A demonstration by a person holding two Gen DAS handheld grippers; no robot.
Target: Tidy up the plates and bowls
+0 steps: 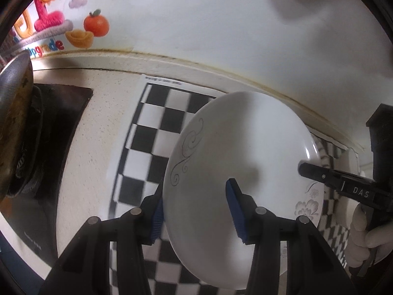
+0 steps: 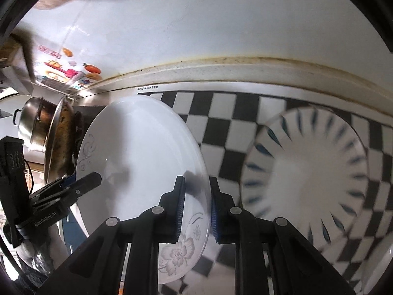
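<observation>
- The left tool (image 1: 194,211) and right tool (image 2: 195,209) both clamp opposite rims of the floral plate (image 2: 142,152), holding it tilted above the checkered worktop (image 2: 221,127).
- Just right of the right tool, a blue-striped plate (image 2: 307,172) lies unstacked; sorting looks barely begun.

Right tongs (image 2: 195,207) clamp white floral plate (image 2: 142,147); striped plate (image 2: 307,172) beside.

Back edge: the wall (image 2: 221,24) rises straight off the desk (image 1: 98,123), closing that side.
Left end: a stove (image 1: 61,113) with a steel pan (image 2: 32,123) blocks passage.
Middle: the checkered mat (image 2: 221,127) lies bare between the white plate (image 2: 142,152) and the blue-rayed plate (image 2: 307,172).
Right end: the blue-rayed plate fills it.
</observation>
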